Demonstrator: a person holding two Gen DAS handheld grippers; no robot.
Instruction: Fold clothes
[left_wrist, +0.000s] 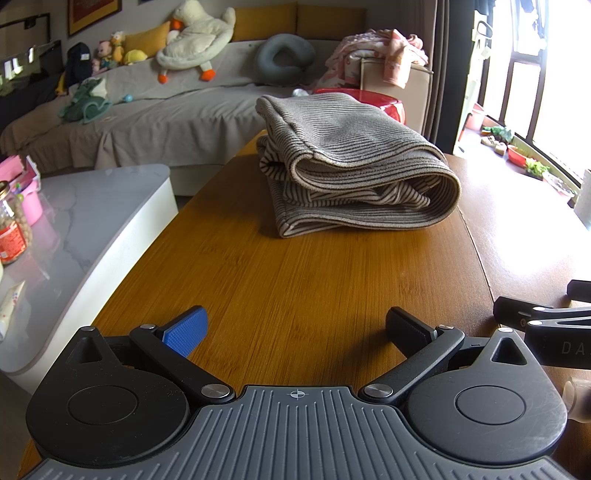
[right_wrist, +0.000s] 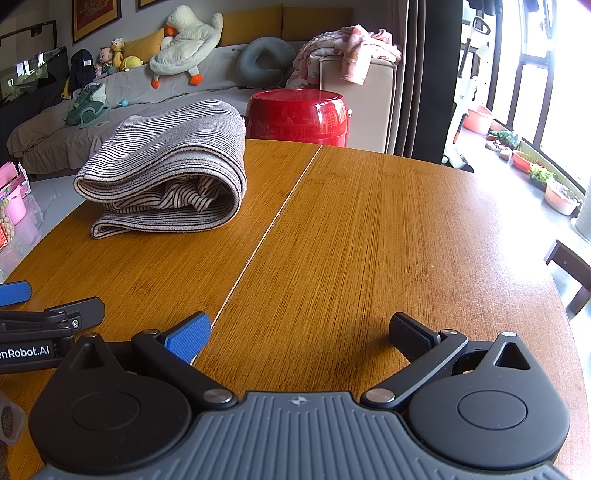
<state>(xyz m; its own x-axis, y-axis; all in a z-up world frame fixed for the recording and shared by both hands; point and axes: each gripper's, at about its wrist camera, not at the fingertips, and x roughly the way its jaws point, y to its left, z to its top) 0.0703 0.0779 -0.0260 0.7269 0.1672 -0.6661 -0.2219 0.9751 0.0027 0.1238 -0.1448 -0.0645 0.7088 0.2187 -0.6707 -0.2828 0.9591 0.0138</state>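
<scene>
A striped beige-and-brown garment (left_wrist: 354, 166) lies folded in a thick stack at the far end of the wooden table (left_wrist: 295, 280); in the right wrist view the same garment (right_wrist: 166, 166) sits far left. My left gripper (left_wrist: 297, 330) hovers low over the near part of the table, open and empty, well short of the garment. My right gripper (right_wrist: 299, 338) is also open and empty, over bare wood to the right of the garment. Each gripper shows at the edge of the other's view: the right gripper (left_wrist: 546, 325) and the left gripper (right_wrist: 48, 317).
A white marble-topped table (left_wrist: 85, 229) with a jar (left_wrist: 11, 229) and pink items stands to the left. Behind are a sofa (left_wrist: 155, 114) with plush toys, a red stool (right_wrist: 299, 114), and a cabinet draped with pink cloth (right_wrist: 351, 48). Windows are on the right.
</scene>
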